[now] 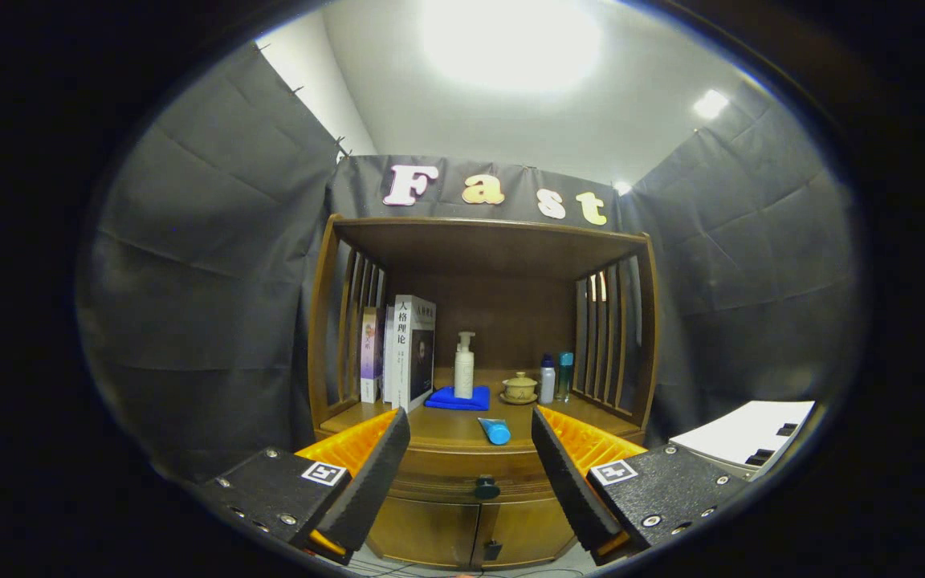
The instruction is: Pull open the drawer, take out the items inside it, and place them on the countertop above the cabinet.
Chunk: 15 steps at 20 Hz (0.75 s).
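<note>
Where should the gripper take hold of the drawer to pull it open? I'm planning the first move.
Grip the dark round knob at the middle of the drawer front, coming straight in from the front. It sticks out, so the fingers can close on its sides. The gripper is open, with the knob between its fingers.

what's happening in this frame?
A person is holding the gripper open and empty in front of a wooden cabinet. The drawer looks shut, and its knob sits between the fingers, untouched. On the countertop a blue tube lies near the front; behind it are books, a pump bottle on a blue cloth, a small lidded cup and two bottles.
</note>
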Available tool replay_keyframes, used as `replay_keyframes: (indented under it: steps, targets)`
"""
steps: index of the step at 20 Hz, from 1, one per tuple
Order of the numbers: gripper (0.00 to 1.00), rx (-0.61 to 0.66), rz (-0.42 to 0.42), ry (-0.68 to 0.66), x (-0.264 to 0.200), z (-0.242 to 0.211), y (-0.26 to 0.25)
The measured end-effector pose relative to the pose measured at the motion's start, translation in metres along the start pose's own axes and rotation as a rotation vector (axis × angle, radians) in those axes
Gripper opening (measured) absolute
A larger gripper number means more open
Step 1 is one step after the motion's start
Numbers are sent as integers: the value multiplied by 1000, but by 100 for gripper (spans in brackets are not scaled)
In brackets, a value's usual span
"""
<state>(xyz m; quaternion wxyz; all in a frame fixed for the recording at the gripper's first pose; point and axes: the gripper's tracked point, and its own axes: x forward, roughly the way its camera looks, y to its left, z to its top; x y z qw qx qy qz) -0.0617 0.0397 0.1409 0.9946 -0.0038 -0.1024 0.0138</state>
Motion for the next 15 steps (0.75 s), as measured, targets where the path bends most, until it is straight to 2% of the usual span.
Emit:
replay_keyframes:
  steps: [15]
  targets:
    - [95,53,17,-2,1,2,-4]
